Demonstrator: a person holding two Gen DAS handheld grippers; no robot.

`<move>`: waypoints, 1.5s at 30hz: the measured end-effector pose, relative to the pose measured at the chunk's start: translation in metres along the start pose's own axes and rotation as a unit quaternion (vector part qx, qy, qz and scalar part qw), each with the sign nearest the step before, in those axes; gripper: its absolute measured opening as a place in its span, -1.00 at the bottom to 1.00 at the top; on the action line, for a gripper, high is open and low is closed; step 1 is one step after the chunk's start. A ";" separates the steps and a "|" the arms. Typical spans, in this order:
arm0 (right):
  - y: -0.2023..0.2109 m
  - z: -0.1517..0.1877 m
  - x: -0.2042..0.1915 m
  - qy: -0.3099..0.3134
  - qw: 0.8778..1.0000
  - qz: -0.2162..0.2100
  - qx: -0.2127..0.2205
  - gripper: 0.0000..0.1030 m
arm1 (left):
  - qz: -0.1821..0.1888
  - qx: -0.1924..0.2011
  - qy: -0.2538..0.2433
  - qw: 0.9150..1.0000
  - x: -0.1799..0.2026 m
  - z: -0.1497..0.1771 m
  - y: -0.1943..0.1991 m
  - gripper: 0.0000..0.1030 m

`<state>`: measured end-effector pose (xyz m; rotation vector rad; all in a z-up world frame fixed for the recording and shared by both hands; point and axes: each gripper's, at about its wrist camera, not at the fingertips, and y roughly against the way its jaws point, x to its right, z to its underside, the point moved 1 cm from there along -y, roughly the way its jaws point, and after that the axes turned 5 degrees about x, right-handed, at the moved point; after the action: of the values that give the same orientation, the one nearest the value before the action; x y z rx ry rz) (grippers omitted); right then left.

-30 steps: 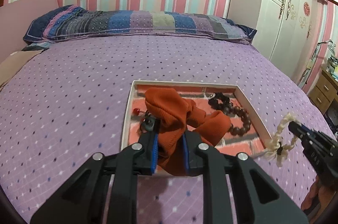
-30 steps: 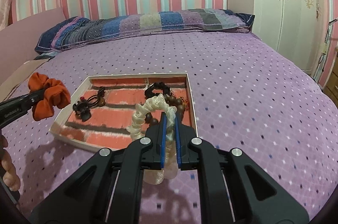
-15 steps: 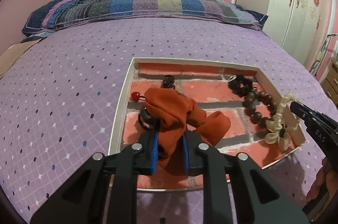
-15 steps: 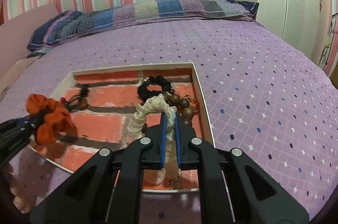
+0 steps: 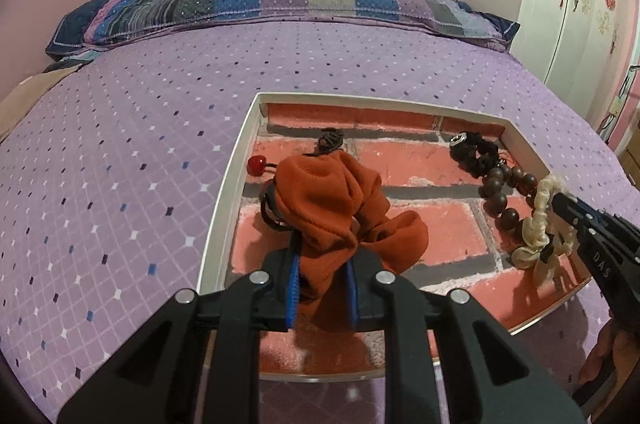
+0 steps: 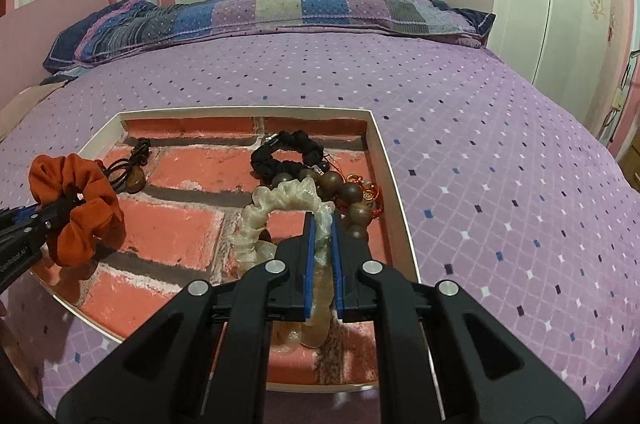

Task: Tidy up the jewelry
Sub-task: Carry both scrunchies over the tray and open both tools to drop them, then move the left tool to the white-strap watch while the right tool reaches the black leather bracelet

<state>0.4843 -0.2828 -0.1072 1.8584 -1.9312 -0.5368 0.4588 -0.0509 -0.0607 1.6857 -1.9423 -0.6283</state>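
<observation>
The bed (image 5: 160, 127) carries a shallow tray (image 5: 224, 199) with a brick-pattern floor. My left claw (image 5: 322, 288) grips an orange scrunchie (image 5: 336, 207) over the tray's near left part. My right claw (image 6: 321, 264) pinches a cream scrunchie (image 6: 280, 199) over the near right part. A wooden bead bracelet (image 6: 348, 191) and black scrunchie (image 6: 280, 153) lie beyond it; a small dark hair tie (image 6: 134, 165) lies far left.

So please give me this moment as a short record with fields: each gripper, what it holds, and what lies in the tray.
left gripper: shut on orange scrunchie, over the tray's left part
right gripper: shut on cream scrunchie, over the tray's right part
tray: white rim, brick-pattern floor, on purple bedspread
in tray: black scrunchie, brown bead bracelet, dark hair ties
</observation>
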 end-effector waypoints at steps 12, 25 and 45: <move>-0.004 0.003 0.004 -0.010 1.000 -0.006 -0.007 -0.27 | -0.013 -0.008 -0.003 1.000 0.000 0.004 -0.005 -0.61; 0.037 -0.004 0.020 -0.044 0.999 -0.025 -0.006 0.80 | -0.034 0.024 -0.027 0.999 0.007 0.009 0.017 0.34; 0.207 0.102 0.083 -0.052 0.998 0.034 0.022 0.91 | -0.016 0.058 -0.016 0.998 -0.008 0.089 0.158 0.73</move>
<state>0.2526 -0.3584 -0.0802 1.8158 -2.0819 -0.5836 0.2824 -0.0197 -0.0302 1.7900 -2.0135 -0.5681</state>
